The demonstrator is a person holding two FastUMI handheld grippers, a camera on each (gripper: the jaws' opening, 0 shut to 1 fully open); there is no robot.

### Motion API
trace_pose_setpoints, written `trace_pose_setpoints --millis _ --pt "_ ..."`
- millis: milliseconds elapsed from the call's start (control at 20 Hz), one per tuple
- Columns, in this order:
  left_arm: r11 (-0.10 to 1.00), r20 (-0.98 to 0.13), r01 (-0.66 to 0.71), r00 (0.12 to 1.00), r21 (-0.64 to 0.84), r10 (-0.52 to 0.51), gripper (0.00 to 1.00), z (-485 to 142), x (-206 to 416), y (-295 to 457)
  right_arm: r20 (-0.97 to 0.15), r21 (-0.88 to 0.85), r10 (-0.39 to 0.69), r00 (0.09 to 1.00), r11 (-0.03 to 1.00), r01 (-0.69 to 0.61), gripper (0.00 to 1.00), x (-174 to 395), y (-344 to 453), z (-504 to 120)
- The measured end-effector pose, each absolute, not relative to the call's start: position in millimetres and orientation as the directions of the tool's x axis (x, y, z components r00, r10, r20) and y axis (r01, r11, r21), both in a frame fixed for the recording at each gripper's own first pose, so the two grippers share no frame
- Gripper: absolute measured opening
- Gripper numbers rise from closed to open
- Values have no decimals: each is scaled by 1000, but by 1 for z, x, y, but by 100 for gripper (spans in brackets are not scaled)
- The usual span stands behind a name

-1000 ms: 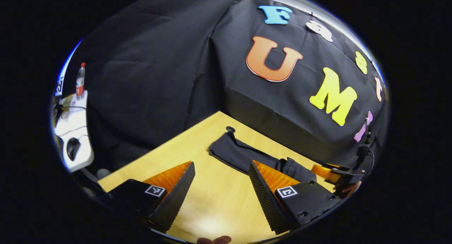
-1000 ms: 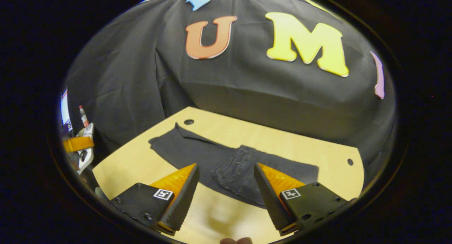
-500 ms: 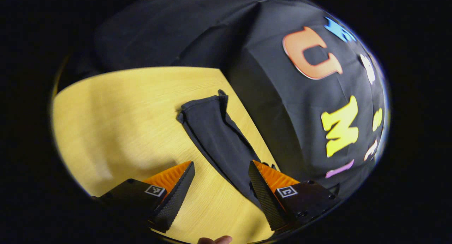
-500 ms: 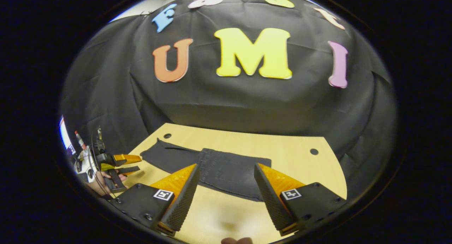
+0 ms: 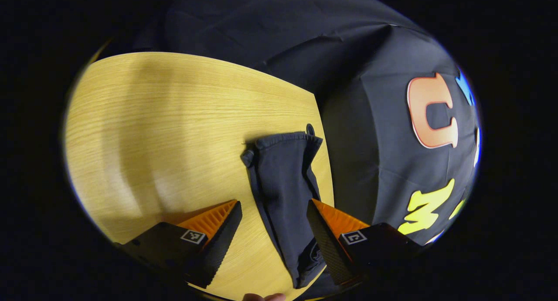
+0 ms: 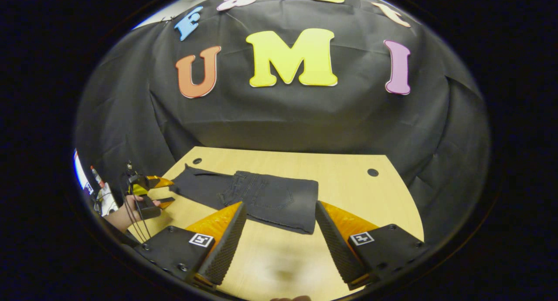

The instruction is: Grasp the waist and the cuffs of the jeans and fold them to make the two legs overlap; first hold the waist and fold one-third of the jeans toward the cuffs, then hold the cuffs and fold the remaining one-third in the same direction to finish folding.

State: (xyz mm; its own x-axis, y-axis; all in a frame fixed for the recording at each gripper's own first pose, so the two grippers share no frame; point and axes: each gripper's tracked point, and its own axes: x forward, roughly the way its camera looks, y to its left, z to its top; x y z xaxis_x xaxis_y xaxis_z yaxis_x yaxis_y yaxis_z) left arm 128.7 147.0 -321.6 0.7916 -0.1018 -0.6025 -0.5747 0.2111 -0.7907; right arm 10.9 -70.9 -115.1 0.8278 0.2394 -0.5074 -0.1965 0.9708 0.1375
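Dark denim lies flat on the wooden table (image 6: 392,205), and the right gripper (image 6: 279,231) hovers spread wide and empty just short of the jeans (image 6: 261,198), their folded waist part nearest it. Farther left, the left gripper (image 5: 272,229) hangs with fingers parted over the leg end, the cuffs (image 5: 283,140) lying beyond by the table's far edge
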Motion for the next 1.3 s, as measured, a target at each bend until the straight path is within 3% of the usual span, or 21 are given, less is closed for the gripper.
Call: trace_pose_setpoints --millis 350,450,500,550,600,750,800,850,900,1050,1250,1300 --pt "134 -536 -521 832 -843 -141 100 -321 160 149 -511 151 205 835 978 -147 93 5 -87 -114" --pt "105 -526 -516 840 -850 -131 95 -325 167 149 -508 152 202 837 978 -144 94 5 -88 -113" --pt "87 -525 -518 844 -851 -113 80 -326 169 151 -507 152 205 837 977 -147 94 5 -86 -112" --pt "80 -532 -526 840 -847 -106 87 -332 172 150 -506 152 206 837 977 -148 93 4 -85 -112" --pt "85 -540 -534 835 -841 -104 63 -336 173 149 -507 152 207 837 977 -150 94 2 -84 -112" --pt "149 -593 -579 802 -802 -71 46 -352 172 149 -504 156 207 838 977 -147 98 -3 -86 -111" --pt "156 -600 -586 797 -795 -62 14 -354 171 149 -502 158 203 841 977 -142 98 -5 -88 -110" --pt "166 -604 -589 795 -791 -57 17 -353 171 149 -498 158 196 845 978 -134 98 -6 -90 -109" --pt "170 -605 -590 794 -789 -54 12 -351 171 148 -495 159 192 848 979 -128 93 -8 -94 -108" --pt "200 -554 -537 831 -819 -37 7 -319 178 144 -482 163 173 859 981 -106 97 -14 -103 -106" --pt "411 -486 -430 873 -804 -38 6 -259 190 119 -459 185 158 874 980 -80 94 -22 -117 -103" --pt "457 -473 -406 880 -792 -38 6 -248 192 112 -449 185 155 880 980 -78 98 -25 -121 -102"
